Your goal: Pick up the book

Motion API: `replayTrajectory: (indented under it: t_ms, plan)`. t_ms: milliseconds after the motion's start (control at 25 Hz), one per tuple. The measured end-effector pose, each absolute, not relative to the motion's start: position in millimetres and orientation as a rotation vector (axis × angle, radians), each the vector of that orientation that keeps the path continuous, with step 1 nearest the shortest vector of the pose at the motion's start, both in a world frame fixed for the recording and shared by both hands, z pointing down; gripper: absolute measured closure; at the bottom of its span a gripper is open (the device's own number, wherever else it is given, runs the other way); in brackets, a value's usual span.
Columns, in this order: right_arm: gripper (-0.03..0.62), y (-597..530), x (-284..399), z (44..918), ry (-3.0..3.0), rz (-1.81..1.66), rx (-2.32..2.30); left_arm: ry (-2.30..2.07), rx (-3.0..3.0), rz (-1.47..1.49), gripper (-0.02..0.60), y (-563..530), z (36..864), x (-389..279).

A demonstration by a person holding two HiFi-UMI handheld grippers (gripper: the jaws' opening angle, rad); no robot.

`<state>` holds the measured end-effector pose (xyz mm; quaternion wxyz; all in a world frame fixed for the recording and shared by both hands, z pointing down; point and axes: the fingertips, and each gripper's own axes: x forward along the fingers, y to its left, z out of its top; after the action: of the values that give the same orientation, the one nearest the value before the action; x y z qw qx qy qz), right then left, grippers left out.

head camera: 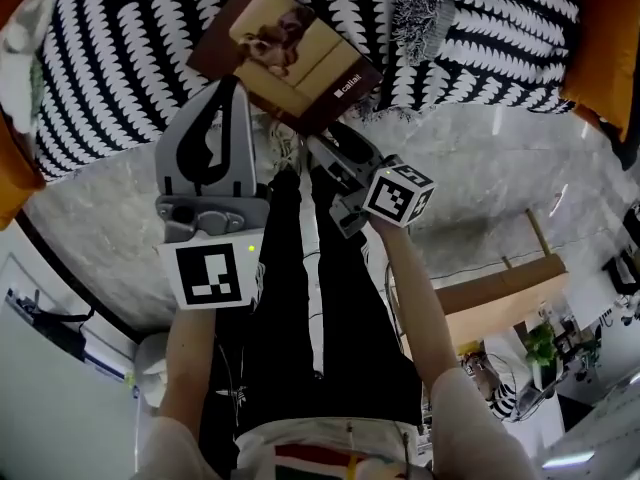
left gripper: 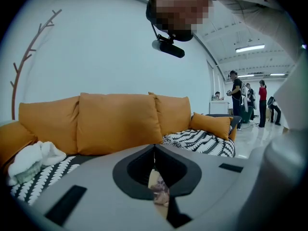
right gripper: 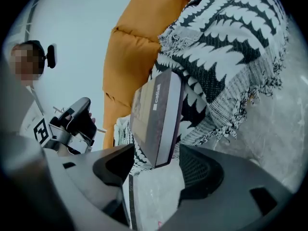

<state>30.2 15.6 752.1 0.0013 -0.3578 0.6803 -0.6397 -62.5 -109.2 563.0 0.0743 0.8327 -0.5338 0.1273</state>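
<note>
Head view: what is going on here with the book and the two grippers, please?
A person holds a gripper in each hand at a brown book that seems to rest on a black-and-white blanket, one corner past its edge. The right gripper has its jaws wide open around that corner, not pressing it. The left gripper has its jaws together, tips at the book's near edge. The book is not gripped yet.

Bright, even light came from ceiling strips (left gripper: 250, 48) at the left gripper view's upper right, while fisheye edges curved and darkened.
</note>
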Motion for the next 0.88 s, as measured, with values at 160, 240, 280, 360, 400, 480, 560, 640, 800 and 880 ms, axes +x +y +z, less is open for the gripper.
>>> replayTrajectory:
  t_ms: [160, 240, 280, 360, 400, 480, 560, 640, 800, 880]
  plan:
    - [0.316, 22, 9, 757, 2.152, -2.051, -0.923, -1.610, 2.478, 0.369, 0.574, -111, 565, -63]
    - [0.316, 22, 4, 759, 2.157, -2.046, -0.900, -1.611, 2.475, 0.370, 0.574, -109, 565, -62]
    - [0.316, 21, 3, 762, 2.157, -2.043, -0.907, -1.612, 2.472, 0.373, 0.574, -108, 566, -63]
    - [0.316, 17, 2, 767, 2.143, -2.036, -0.923, -1.615, 2.460, 0.379, 0.574, -104, 570, -65]
    - [0.316, 14, 1, 769, 2.131, -2.034, -0.930, -1.618, 2.454, 0.381, 0.574, -102, 572, -67]
    - [0.316, 6, -3, 773, 2.105, -2.036, -0.925, -1.621, 2.447, 0.387, 0.574, -101, 575, -70]
    - [0.316, -2, -8, 770, 2.095, -2.052, -0.868, -1.620, 2.441, 0.387, 0.574, -101, 576, -70]
    - [0.316, -8, -14, 760, 2.139, -2.052, -0.775, -1.620, 2.440, 0.387, 0.574, -101, 576, -70]
    - [0.318, -24, -25, 729, 2.186, -1.915, -0.649, -1.627, 2.441, 0.400, 0.574, -99, 576, -72]
    - [0.318, -34, -28, 722, 2.100, -1.906, -0.648, -1.632, 2.433, 0.392, 0.574, -99, 575, -74]
